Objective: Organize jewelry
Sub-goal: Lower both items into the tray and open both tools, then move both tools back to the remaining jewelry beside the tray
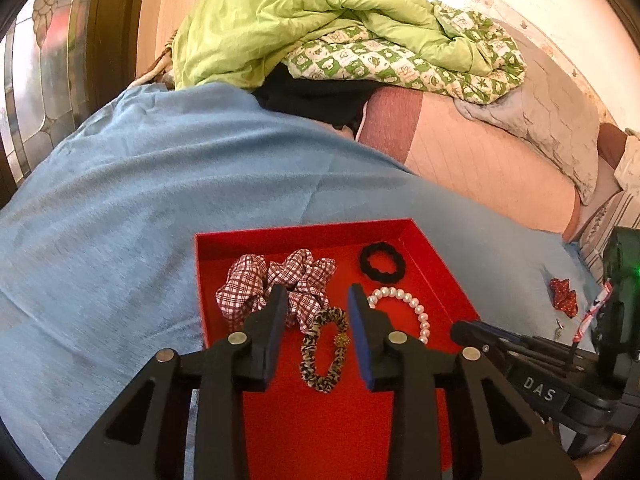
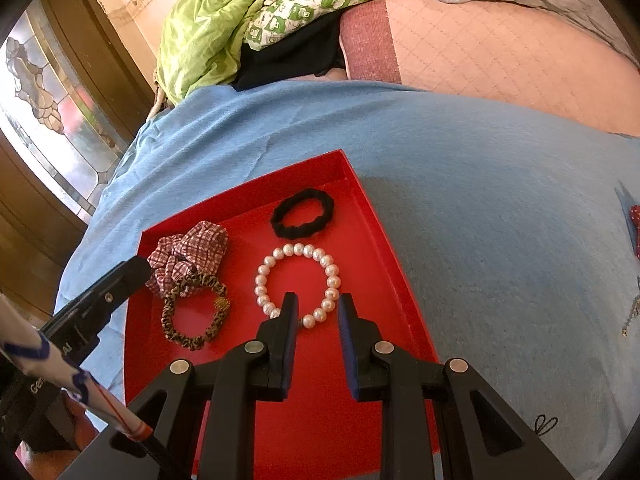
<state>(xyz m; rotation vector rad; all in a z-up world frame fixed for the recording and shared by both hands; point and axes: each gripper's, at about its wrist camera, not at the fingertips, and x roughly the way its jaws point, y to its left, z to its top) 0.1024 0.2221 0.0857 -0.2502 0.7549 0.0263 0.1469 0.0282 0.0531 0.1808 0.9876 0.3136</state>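
Note:
A red tray [image 1: 320, 432] [image 2: 384, 240] lies on a blue cloth. In it are a plaid scrunchie [image 1: 248, 284] [image 2: 192, 250], a leopard-print hair tie [image 1: 326, 350] [image 2: 192, 312], a black scrunchie [image 1: 382, 262] [image 2: 302, 213] and a pearl bracelet [image 1: 416, 308] [image 2: 298, 282]. My left gripper [image 1: 318, 296] is open and empty above the leopard tie. My right gripper [image 2: 318, 302] is open and empty over the near side of the pearl bracelet. A small red patterned scrunchie [image 1: 564, 294] [image 2: 635, 216] lies on the cloth, right of the tray.
The blue cloth [image 1: 120, 200] [image 2: 480, 200] covers a bed. A green quilt [image 1: 300, 20] [image 2: 208, 20] and dark clothing are heaped at the far end. A stained-glass door [image 1: 36, 80] [image 2: 44, 92] stands at the left. A small metal item [image 1: 558, 330] lies near the red scrunchie.

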